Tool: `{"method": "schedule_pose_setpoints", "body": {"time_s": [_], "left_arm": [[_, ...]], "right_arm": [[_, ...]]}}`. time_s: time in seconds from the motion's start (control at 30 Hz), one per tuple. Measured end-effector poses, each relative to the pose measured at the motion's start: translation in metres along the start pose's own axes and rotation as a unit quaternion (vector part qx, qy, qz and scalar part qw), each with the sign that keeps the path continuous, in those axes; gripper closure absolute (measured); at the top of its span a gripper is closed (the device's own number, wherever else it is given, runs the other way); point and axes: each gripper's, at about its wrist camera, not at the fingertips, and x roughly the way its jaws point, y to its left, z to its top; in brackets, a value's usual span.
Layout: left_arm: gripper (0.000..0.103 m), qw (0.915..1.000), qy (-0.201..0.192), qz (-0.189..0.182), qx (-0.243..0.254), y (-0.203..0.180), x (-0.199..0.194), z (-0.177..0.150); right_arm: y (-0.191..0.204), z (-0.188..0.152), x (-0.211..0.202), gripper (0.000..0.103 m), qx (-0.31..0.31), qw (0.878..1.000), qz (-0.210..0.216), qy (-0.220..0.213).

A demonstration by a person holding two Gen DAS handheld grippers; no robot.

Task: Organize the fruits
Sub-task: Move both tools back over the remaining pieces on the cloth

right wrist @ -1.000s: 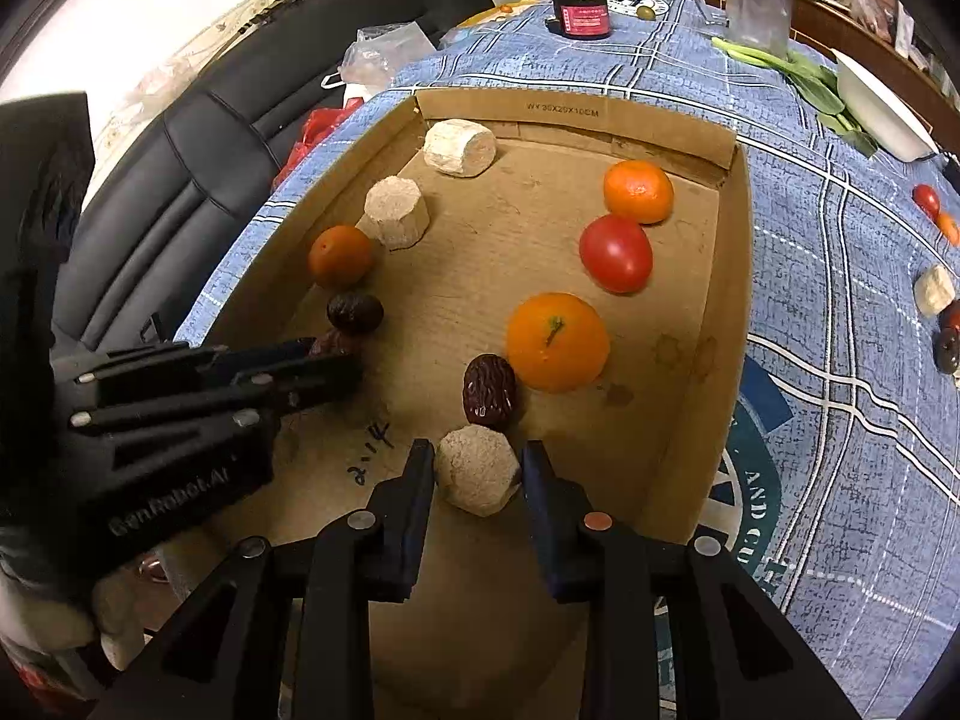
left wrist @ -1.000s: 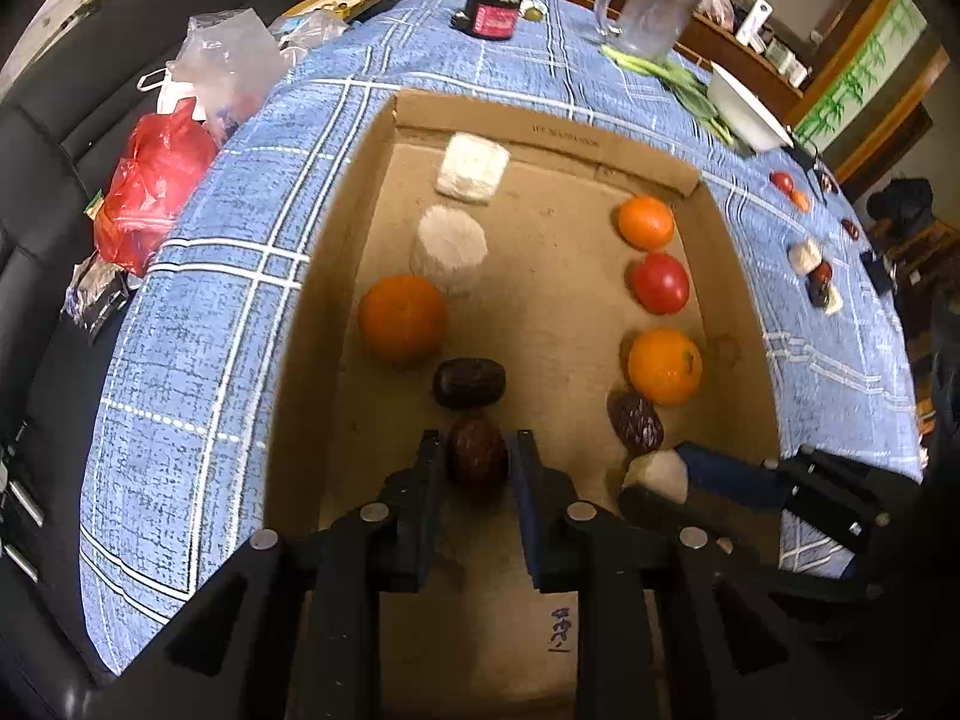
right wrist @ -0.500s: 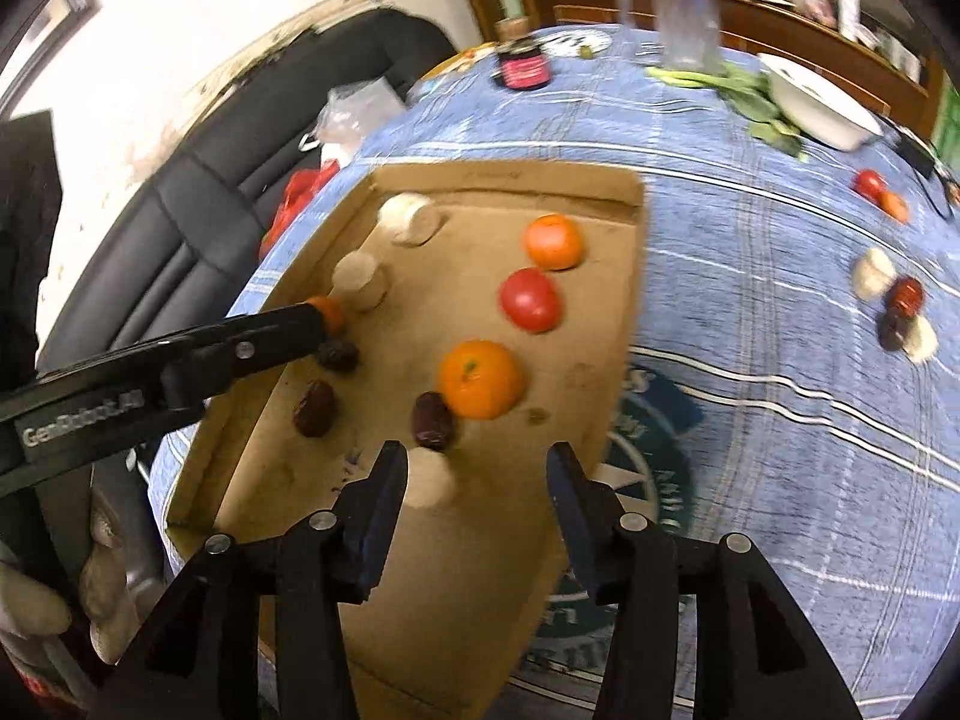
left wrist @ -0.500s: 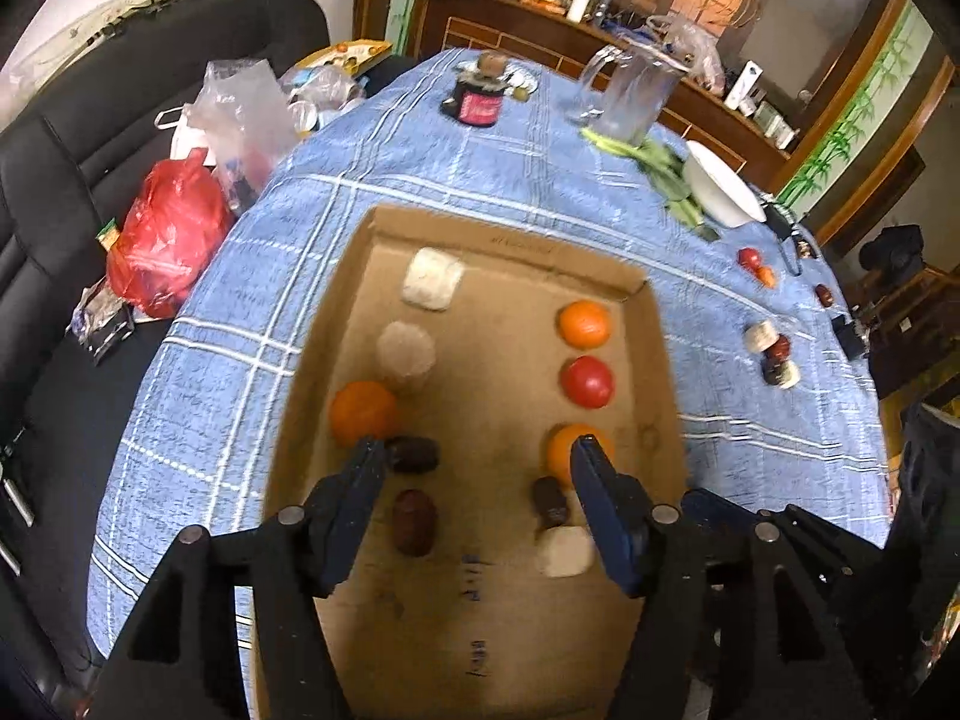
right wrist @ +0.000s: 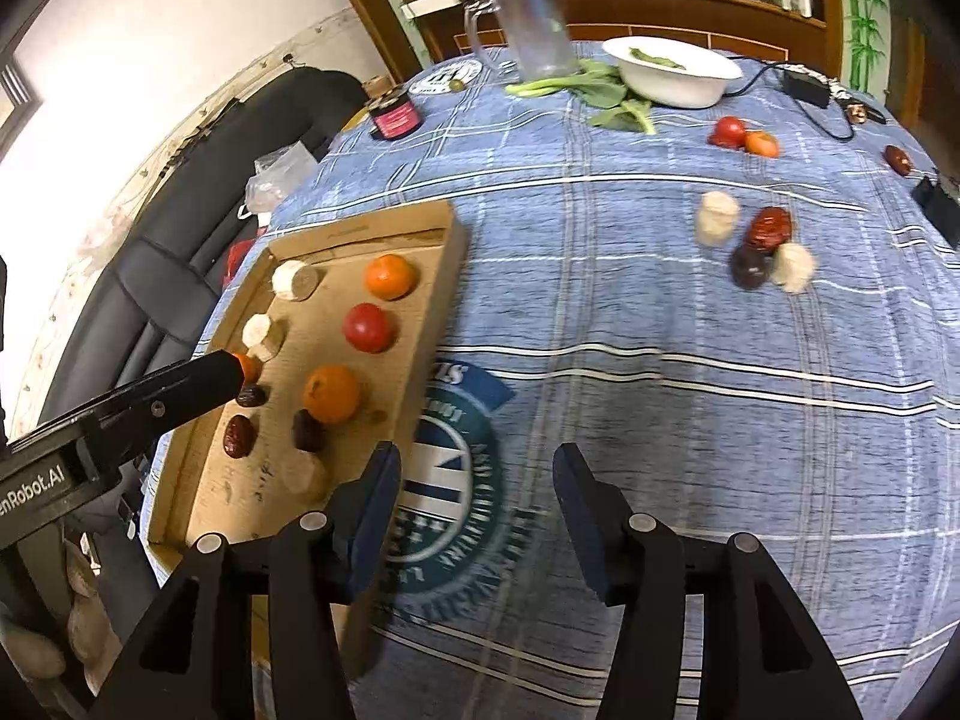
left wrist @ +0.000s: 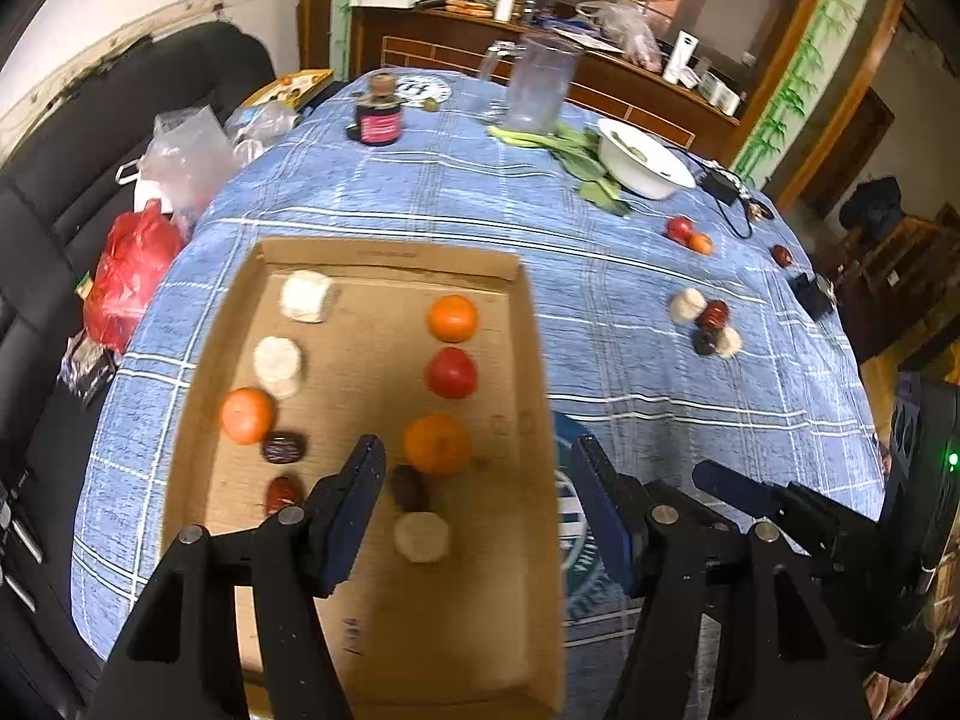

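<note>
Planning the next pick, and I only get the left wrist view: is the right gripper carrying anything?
Observer: No. In its own camera the right gripper is open, with nothing between its fingers.
Operator: Is it over the box?
Observer: No. It hangs above the round emblem printed on the tablecloth, just outside the cardboard box.

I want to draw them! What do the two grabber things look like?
Both grippers are black, with angular arms like scissor legs and round silver rivets at the joints. The left gripper and right gripper each end in flat dark-blue fingers. White lettering runs along the side of the left one, seen from the right camera. No cables or sleeves show.
</note>
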Motion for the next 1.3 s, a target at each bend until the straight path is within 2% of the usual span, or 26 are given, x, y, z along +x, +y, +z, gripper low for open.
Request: {"method": "schedule_pose_setpoints", "body": {"time_s": [0.13,0.33,0.67,1.3], "left_arm": [[0.040,0.9987,-0.007,0.032,0.038,-0.030,-0.001,-0.006],[0.040,0.9924,-0.021,0.083,0.088,-0.065,-0.003,-0.019],[0.040,0.9887,-0.014,0.116,0.094,-0.086,-0.004,-0.033],[0.040,0.9846,-0.002,0.146,0.096,-0.101,0.003,-0.038]], "right_arm": [[-0.018,-0.003,-0.010,0.044,0.007,1.000,-0.006,-0.002],[-0.042,-0.008,-0.019,0.043,0.012,1.000,-0.016,0.003],[-0.054,-0.018,-0.024,0.043,-0.004,1.000,-0.015,0.015],[-0.059,-0.020,-0.026,0.039,-0.023,0.999,-0.012,0.022]]}}
